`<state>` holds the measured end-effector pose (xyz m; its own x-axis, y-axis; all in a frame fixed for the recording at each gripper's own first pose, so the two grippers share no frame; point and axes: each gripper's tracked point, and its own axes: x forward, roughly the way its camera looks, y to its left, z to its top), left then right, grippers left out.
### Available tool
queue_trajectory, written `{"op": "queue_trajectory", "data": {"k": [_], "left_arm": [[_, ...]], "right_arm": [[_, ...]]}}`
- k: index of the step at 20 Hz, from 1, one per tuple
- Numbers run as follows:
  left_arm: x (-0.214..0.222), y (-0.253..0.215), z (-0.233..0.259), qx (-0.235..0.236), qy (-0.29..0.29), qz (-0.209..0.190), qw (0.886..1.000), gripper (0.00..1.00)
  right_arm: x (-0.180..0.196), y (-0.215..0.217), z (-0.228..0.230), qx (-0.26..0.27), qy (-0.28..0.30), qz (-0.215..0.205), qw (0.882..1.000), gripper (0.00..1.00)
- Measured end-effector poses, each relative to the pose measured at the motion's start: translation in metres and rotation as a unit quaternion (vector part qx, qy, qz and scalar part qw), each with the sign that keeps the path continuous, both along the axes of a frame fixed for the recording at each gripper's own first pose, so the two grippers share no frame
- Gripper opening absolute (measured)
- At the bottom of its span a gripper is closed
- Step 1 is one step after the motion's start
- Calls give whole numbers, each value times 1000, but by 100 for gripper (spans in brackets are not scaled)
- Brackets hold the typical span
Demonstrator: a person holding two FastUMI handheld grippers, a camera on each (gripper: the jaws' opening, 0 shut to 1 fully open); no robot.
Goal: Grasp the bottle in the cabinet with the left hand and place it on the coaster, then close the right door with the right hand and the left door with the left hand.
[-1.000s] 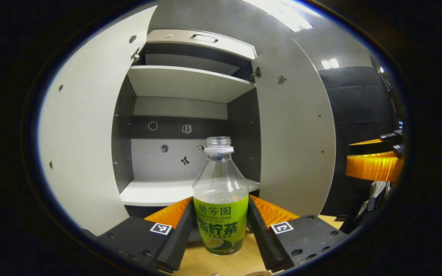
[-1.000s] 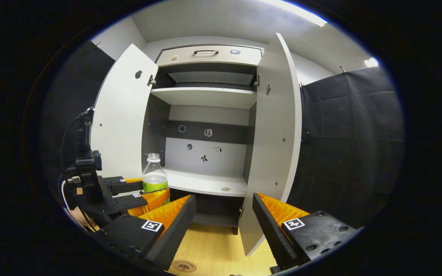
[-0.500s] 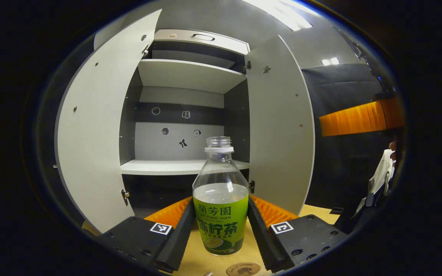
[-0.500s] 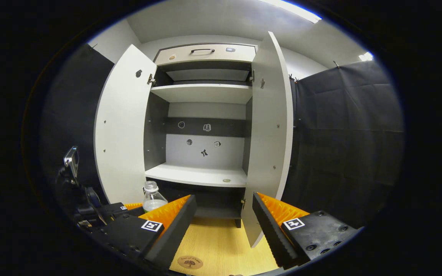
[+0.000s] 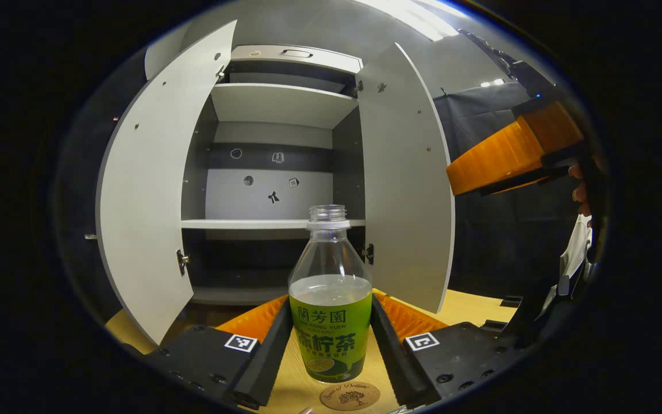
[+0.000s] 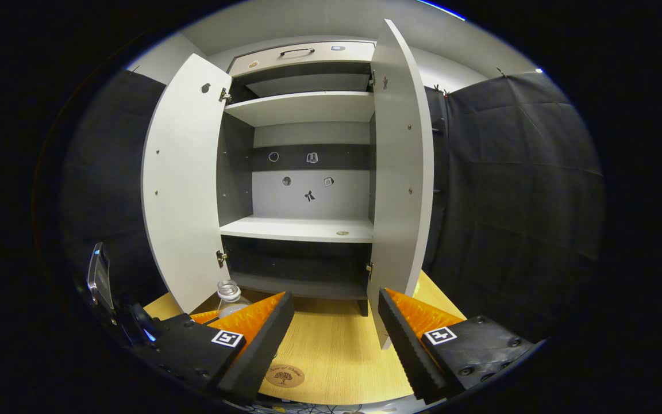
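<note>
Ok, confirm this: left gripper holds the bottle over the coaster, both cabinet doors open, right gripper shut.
One thing is wrong: the right gripper is open, its fingers spread with nothing between them, as the right gripper view shows. The left gripper does hold the bottle just above the coaster, with both doors open.

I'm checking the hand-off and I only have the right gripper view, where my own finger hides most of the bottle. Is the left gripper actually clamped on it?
Observer: Yes. In the left gripper view, both fingers of the left gripper press on the bottle at its label.
Operator: Is it on the coaster?
Observer: Not yet. The coaster lies bare, just nearer the camera than the bottle's base.
Operator: How full is it?
Observer: It stands upright, and the liquid reaches just above the top of the green label.
</note>
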<state>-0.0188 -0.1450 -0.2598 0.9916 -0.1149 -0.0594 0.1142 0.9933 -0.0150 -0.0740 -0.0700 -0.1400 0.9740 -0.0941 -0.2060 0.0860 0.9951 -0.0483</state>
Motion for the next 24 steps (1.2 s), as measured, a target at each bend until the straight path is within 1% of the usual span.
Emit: {"op": "queue_trajectory", "data": {"k": [2,4,7,10,14,18,20,22,24], "left_arm": [[-2,-3,-17,2,-2,10,1000,79],[-2,-10,-38,-3,4,11,1000,78],[-7,-17,-61,3,9,20,1000,79],[-10,-22,-81,-10,17,25,1000,79],[-6,-21,-95,-6,13,33,999,79],[-1,-24,-116,-7,23,25,999,80],[-2,-23,-113,1,10,28,1000,80],[-1,-26,-118,3,13,23,1000,80],[-2,-28,-119,2,15,24,1000,81]], "right_arm": [[1,-5,-10,1,-1,0,1000,98],[3,-8,-22,2,1,2,1000,98],[6,-13,-38,5,11,5,1000,98],[7,-16,-42,16,9,6,1000,98],[5,-18,-50,18,18,8,1000,98],[3,-21,-56,8,26,10,1000,98],[3,-20,-62,14,36,18,999,98],[3,-15,-67,25,41,25,999,98],[4,-14,-72,24,46,28,998,98]]}}
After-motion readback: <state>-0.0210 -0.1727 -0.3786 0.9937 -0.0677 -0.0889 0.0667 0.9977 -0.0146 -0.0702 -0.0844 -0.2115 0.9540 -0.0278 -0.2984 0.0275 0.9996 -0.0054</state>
